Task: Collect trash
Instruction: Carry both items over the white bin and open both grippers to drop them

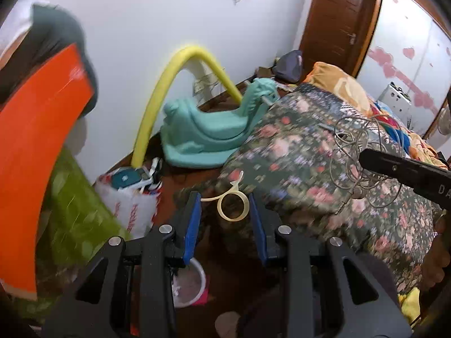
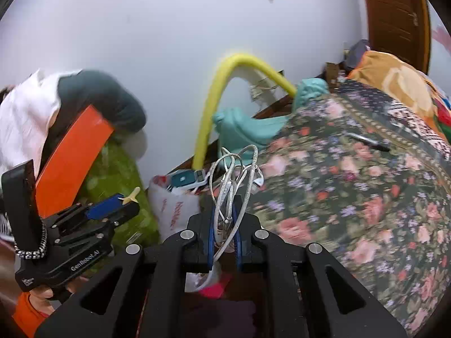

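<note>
Right gripper fingers clamp tangled white cable; left gripper pinches pale plastic ring (both loaded). Neither binned; white bucket lower centre.

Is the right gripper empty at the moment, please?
No, the right gripper is shut on a tangle of white cables, which loops up from between its fingers.
</note>
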`<state>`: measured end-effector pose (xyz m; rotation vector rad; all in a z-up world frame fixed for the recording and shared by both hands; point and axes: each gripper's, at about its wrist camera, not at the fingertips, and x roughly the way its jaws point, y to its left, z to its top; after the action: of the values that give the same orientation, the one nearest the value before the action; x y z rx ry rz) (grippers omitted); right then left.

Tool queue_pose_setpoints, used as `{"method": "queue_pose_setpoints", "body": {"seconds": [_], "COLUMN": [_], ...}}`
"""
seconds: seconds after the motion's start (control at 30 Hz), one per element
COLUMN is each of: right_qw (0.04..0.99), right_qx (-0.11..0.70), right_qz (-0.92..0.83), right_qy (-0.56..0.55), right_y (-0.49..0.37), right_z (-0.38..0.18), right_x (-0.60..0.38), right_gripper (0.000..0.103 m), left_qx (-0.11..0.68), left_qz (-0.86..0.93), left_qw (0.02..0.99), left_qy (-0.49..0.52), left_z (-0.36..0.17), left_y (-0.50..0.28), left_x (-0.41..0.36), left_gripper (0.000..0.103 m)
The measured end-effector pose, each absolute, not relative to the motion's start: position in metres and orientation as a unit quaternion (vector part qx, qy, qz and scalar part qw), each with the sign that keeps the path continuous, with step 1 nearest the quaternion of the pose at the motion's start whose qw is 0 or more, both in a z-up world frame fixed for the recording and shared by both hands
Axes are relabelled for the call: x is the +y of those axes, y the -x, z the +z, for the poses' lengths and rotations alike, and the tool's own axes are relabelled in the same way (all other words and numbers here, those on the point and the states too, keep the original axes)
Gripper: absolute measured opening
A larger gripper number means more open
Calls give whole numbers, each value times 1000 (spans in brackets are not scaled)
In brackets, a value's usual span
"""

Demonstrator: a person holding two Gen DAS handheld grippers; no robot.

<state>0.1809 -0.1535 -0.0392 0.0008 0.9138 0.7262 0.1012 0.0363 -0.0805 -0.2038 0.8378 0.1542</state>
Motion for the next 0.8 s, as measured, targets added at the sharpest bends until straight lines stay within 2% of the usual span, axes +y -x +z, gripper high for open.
{"method": "queue_pose_setpoints", "body": {"seconds": [0.27,0.8], "right_qw": [807,749], "right_qx": [454,524], "right_qz": [374,385], "right_qy": [46,126], "right_y": [-142,-119], "right_z": [-66,-148], "right_x": [-93,-8], "right_gripper": [10,10], "left_qx": [436,534], "left_qz": [95,102], "left_qw": [888,825], "left_qy": [113,152], "left_z": [-119,-231], "left_y": [-62,-45], "left_x": [68,109], "left_gripper": [34,34]}}
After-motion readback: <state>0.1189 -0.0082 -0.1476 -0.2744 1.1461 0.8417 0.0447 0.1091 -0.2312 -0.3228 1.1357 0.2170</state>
